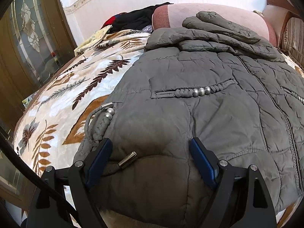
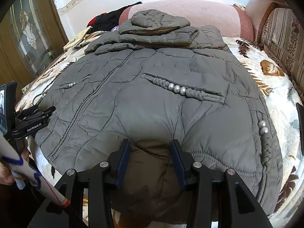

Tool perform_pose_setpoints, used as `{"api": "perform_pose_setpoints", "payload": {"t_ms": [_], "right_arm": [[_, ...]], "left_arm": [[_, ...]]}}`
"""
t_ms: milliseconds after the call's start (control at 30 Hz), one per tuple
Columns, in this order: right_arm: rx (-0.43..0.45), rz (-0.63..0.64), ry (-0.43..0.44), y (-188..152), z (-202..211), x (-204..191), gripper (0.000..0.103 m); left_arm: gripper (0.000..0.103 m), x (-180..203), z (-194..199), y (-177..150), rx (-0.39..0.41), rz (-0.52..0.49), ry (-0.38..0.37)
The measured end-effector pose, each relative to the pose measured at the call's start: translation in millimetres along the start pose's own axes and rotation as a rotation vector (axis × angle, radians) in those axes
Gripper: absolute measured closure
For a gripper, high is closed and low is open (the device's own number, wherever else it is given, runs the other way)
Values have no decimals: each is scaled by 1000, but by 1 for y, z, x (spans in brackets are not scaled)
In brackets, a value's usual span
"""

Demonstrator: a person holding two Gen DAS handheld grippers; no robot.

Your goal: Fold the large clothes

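Observation:
A grey quilted jacket (image 1: 199,117) lies front up on a leaf-patterned blanket (image 1: 62,95), its sleeves and hood folded across the top. It also fills the right wrist view (image 2: 152,98). My left gripper (image 1: 150,146) is open over the jacket's near hem at its left corner, with a metal-tipped drawcord (image 1: 128,159) between the fingers. My right gripper (image 2: 150,146) is open over the near hem on the right half, its fingers pressing into the fabric. The left gripper also shows at the far left of the right wrist view (image 2: 38,114).
A pink bolster (image 2: 190,13) lies behind the jacket. Dark clothes (image 1: 133,19) are piled at the back left. A striped headboard cushion (image 2: 281,38) stands at the right. A wooden glass-paned door (image 1: 28,38) is at the left.

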State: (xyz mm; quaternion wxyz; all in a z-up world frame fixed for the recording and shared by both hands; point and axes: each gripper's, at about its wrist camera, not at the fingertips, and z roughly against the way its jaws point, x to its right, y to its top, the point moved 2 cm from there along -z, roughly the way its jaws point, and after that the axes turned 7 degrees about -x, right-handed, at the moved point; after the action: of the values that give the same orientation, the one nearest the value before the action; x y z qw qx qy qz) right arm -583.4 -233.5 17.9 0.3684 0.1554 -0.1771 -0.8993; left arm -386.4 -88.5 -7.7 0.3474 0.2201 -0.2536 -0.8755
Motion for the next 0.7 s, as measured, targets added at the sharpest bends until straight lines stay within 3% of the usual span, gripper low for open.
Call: {"api": "perform_pose_setpoints", "payload": {"t_ms": [700], "right_arm": [[66, 4, -15, -9, -1, -3, 53]], "left_arm": [[19, 2, 1, -8, 58, -3, 8]]}}
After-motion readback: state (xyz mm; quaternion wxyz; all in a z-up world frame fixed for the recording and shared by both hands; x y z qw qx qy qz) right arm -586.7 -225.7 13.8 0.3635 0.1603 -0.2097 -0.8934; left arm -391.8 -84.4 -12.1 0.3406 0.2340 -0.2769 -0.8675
